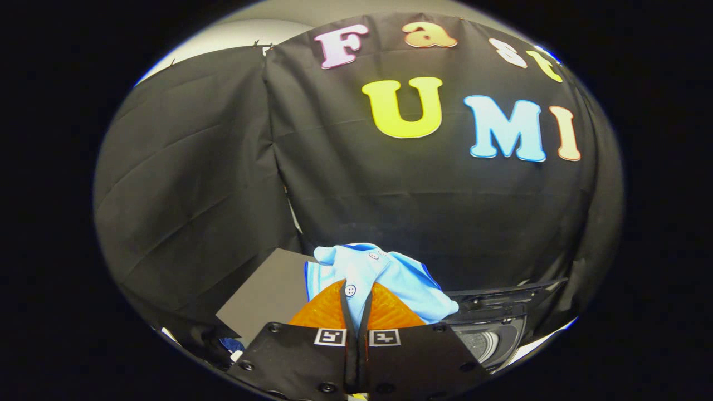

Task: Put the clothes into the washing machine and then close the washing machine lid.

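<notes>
The fingers (357, 301) are drawn nearly together, pinching a fold of the light blue shirt (379, 273) near a white button (350, 290); the rest of the garment bunches above and just beyond the tips, lifted off any surface; to the near right, lower down, sits the washing machine (490, 328), its dark lid (507, 292) raised and the ribbed drum (482, 344) open beneath; to the left lies a flat grey board (267, 295), with the booth's black cloth wall (195, 195) far behind. The step in hand looks like the carry to the drum; best keep the pinch firm, swing right until the loose cloth hangs over the opening, lower it well inside, and release only once no hem drapes over the rim where the lid would catch it.
</notes>
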{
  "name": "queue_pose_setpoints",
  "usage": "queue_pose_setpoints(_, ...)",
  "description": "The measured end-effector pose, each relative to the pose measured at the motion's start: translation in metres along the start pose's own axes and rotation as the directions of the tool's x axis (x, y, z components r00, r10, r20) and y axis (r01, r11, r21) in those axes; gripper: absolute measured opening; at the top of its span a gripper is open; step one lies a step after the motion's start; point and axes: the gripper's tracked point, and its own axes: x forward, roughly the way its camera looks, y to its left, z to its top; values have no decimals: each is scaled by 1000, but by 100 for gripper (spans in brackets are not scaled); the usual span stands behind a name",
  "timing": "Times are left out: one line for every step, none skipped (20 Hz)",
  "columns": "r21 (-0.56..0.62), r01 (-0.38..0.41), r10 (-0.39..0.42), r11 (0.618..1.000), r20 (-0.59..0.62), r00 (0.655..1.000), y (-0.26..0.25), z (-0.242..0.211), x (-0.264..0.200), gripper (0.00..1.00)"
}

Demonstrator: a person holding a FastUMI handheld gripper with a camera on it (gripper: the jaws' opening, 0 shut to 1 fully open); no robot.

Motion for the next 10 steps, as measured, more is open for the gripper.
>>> queue_pose_setpoints(13,13,-13,1000,3,1000,-13,-1,-4,1)
queue_pose_setpoints(27,28,-28,999,2,1000,-26,-3,-8,1)
queue_pose_setpoints(42,41,-41,998,3,999,-39,-6,-13,1)
queue_pose_setpoints(53,55,-55,997,6,998,-53,-10,-18,1)
queue_pose_setpoints(60,70,-71,996,10,997,-65,-12,-23,1)
queue_pose_setpoints(61,86,-87,994,12,996,-79,-16,-28,1)
queue_pose_setpoints(63,102,-103,993,15,995,-91,-19,-32,1)
queue_pose_setpoints(71,116,-118,991,18,993,-103,-21,-37,1)
queue_pose_setpoints(86,128,-130,988,18,991,-113,-25,-42,1)
queue_pose_setpoints(108,138,-141,985,23,990,-125,-28,-47,1)
